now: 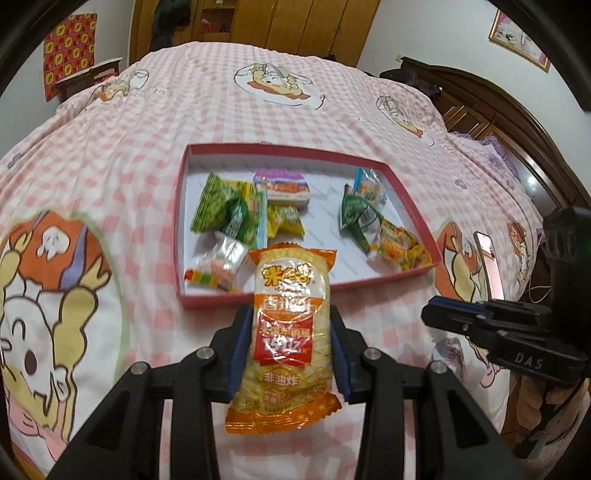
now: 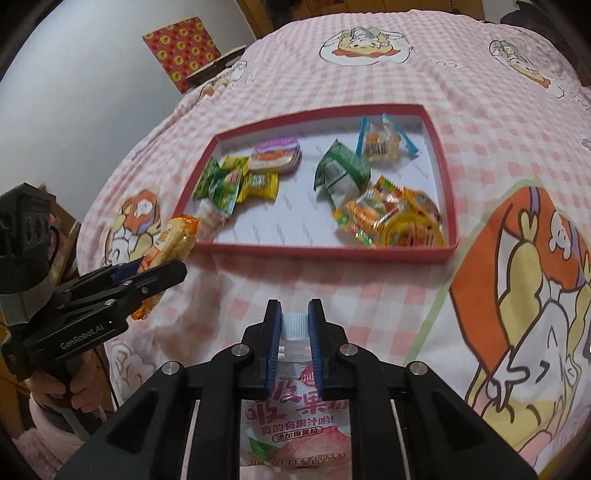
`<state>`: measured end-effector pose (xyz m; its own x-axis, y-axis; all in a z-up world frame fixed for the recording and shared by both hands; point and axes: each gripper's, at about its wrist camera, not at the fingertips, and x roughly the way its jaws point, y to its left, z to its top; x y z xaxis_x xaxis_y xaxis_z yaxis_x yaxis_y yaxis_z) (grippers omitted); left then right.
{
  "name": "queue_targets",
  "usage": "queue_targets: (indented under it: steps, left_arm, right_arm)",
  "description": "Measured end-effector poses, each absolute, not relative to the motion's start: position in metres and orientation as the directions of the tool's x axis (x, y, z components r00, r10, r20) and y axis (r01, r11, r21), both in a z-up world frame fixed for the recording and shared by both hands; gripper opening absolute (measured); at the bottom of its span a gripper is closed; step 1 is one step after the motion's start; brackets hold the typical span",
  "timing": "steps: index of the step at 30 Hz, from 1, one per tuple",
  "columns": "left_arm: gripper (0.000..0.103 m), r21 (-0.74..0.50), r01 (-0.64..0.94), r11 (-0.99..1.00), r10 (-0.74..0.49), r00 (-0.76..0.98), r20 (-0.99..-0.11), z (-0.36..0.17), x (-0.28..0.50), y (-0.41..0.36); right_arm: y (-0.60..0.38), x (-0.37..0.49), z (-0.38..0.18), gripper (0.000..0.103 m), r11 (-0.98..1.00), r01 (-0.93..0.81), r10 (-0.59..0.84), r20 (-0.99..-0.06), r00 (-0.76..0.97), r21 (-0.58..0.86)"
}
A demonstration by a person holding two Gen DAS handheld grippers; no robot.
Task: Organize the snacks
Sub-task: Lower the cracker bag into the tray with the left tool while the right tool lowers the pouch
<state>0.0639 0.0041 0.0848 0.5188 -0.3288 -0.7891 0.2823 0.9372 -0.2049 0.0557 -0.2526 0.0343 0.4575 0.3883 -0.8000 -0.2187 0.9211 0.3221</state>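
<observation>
While crinkly foil packets fill the shallow rectangular red tray, blue ribbed pads pinch a glossy rice-cracker pack.

Red tray on checked bedspread

Home bedroom: bed with pink checked cartoon quilt, dark wooden headboard at its right edge, wooden wardrobe behind it.

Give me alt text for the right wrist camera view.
The right gripper is shut on the capped neck of a pink jelly drink pouch above a pink checked bedspread. Beyond lies a red tray of wrapped snacks; at left, the left gripper holds an orange rice cracker packet.
</observation>
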Motion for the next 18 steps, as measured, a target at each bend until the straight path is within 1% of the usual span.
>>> queue_targets:
  steps: [11, 18]
  left_arm:
    - [0.04, -0.193, 0.27, 0.943, -0.312, 0.523, -0.793, 0.088, 0.103, -0.013]
    - [0.04, -0.185, 0.236, 0.954, -0.287, 0.536, -0.794, 0.082, 0.123, -0.02]
  right_arm:
    - [-0.266, 0.09, 0.066, 0.016, 0.935, -0.2, 0.354, -0.769, 0.533, 0.293]
    - [-0.267, 0.129, 0.073, 0.016, 0.943, -0.177, 0.333, -0.76, 0.558, 0.283]
